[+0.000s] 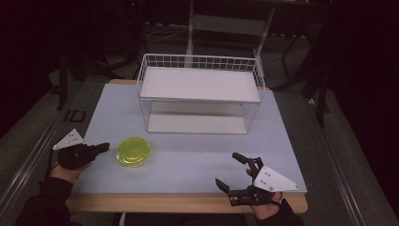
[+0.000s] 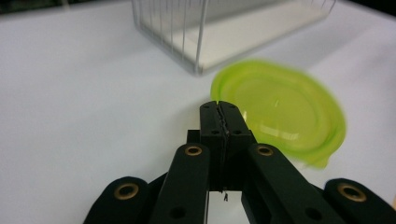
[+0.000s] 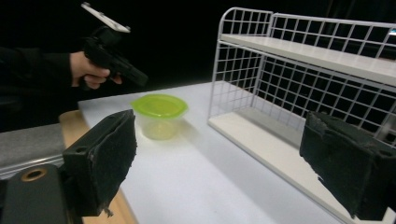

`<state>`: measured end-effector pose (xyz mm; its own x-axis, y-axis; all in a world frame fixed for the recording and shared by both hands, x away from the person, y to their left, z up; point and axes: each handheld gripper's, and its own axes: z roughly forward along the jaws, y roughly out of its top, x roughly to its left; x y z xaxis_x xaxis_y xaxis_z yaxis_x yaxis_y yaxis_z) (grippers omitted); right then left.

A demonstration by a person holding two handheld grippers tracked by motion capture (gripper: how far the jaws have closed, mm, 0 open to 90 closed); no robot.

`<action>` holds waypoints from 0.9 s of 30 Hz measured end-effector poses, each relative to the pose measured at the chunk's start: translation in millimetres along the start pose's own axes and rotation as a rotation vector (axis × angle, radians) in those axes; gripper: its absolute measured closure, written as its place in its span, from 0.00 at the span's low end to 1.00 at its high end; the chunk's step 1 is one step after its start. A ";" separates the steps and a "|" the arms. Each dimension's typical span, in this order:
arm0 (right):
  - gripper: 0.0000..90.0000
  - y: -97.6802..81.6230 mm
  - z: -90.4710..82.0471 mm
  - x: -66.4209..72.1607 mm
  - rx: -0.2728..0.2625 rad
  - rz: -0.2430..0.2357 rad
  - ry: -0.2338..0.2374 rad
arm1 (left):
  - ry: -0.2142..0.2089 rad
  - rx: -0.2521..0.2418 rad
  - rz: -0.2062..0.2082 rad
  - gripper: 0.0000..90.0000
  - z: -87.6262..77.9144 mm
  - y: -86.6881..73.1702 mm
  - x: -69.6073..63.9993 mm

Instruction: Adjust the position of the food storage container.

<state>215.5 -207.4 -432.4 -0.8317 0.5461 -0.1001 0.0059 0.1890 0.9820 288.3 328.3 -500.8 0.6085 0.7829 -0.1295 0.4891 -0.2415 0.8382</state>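
Note:
A clear plastic tub with a lime-green lid [image 1: 133, 151] [image 2: 280, 112] [image 3: 159, 114] stands on the white table, left of centre. My left gripper [image 1: 104, 148] [image 2: 219, 108] [image 3: 140, 78] hovers just left of the lid, pointing at it, jaws pressed together with nothing between them. My right gripper [image 1: 229, 170] [image 3: 219, 163] rests near the table's front right edge, jaws wide apart and empty, aimed toward the tub and the rack.
A white wire rack with two shelves [image 1: 200, 94] [image 3: 327, 60] [image 2: 196, 42] stands at the back middle of the table [image 1: 188, 165]. The wooden table edge [image 1: 188, 203] runs along the front. Dark floor and furniture legs lie beyond.

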 end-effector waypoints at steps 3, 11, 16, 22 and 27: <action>0.12 0.0 0.2 0.1 0.004 0.000 -0.003 | 0.003 0.049 -0.010 1.00 7.5 -2.8 1.5; 0.12 -0.8 0.3 1.6 0.013 -0.010 0.002 | -0.034 0.140 -0.014 1.00 26.7 -4.8 -2.6; 0.12 -0.6 -0.9 1.3 0.012 -0.004 0.003 | -0.056 0.151 -0.023 1.00 34.9 -3.0 -3.5; 0.12 -0.8 -2.3 0.5 0.010 -0.003 0.000 | -0.085 0.166 -0.015 1.00 46.2 1.9 -8.6; 0.12 -0.6 -3.5 0.6 0.011 -0.007 -0.005 | -0.125 0.162 0.006 1.00 59.1 10.1 -19.1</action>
<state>213.1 -210.0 -432.5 -0.8289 0.5488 -0.1083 0.0056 0.2017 0.9794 318.5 277.1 -521.2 0.6795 0.7065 -0.1982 0.5735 -0.3428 0.7440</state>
